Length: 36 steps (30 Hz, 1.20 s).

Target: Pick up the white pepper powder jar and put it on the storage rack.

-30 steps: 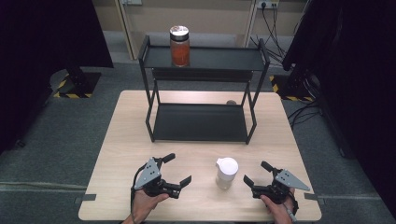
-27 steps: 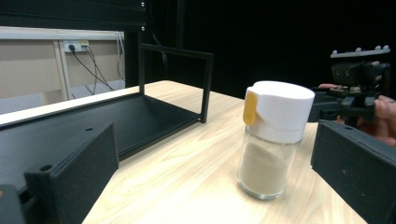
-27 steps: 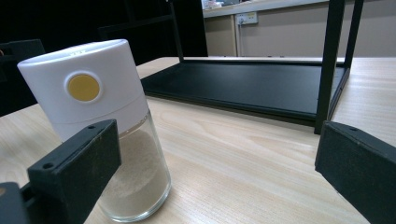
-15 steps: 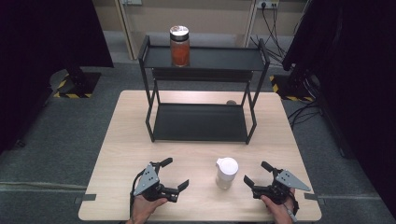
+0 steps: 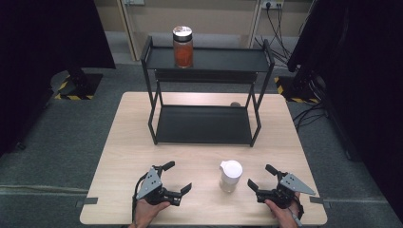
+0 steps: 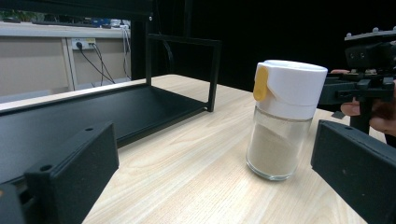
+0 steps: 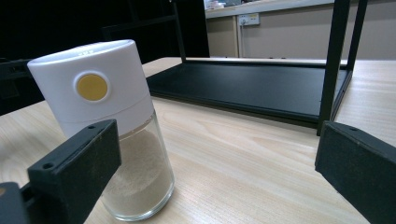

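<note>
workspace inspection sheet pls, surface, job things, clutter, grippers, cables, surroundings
surface: light wooden table, bare apart from the items below.
job's things: glass shaker with white lid, upright near the front edge, part full of pale powder; black two-tier rack further back; jar with orange contents on its top shelf.
clutter: small round object behind the rack, too small to identify.
grippers: left hand-held gripper open, empty; right hand-held gripper open, empty; shaker stands between them, untouched.
cables: black cable looping from the left hand-held gripper; wall cables from a socket.
surroundings: grey floor, dark curtains both sides.
</note>
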### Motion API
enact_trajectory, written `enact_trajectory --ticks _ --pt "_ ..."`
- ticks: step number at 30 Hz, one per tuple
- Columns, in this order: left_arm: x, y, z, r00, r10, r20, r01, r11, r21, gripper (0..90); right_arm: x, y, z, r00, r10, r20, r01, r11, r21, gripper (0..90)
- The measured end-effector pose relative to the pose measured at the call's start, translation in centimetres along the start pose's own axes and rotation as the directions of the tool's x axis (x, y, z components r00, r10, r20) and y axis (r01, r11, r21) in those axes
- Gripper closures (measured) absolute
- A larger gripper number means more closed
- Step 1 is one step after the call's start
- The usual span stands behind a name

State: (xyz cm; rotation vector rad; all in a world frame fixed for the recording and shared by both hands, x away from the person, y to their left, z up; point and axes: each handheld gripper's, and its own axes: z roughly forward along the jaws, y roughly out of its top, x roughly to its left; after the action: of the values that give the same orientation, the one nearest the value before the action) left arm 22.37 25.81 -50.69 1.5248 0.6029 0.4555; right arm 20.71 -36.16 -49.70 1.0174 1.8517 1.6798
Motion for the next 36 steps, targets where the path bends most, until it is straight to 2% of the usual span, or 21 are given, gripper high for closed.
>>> enact_trajectory --ticks 10,19,30,36 --pt "0.0 -0.1 0.0 1.0000 -0.002 -0.006 0.002 1.0000 0.000 0.0 0.0 0.0 -0.1 1.0000 0.000 -0.001 0.000 1.000 -0.001 0.6" --pt "-0.1 -0.1 -0.2 0.9999 0.011 -0.009 -0.012 0.9999 -0.004 0.0 0.3 0.1 -0.1 0.9997 -0.022 -0.014 0.022 1.000 -0.004 0.6" --pt "-0.2 -0.2 -0.1 0.9999 0.006 -0.010 -0.006 1.0000 0.004 0.0 0.9 0.2 0.6 0.9946 -0.066 -0.079 0.066 0.998 -0.013 0.5" --pt "-0.1 -0.3 -0.1 0.9999 0.006 -0.011 -0.006 1.0000 0.008 0.0 1.6 0.6 1.8 0.9895 -0.087 -0.116 0.087 0.996 0.001 0.5"
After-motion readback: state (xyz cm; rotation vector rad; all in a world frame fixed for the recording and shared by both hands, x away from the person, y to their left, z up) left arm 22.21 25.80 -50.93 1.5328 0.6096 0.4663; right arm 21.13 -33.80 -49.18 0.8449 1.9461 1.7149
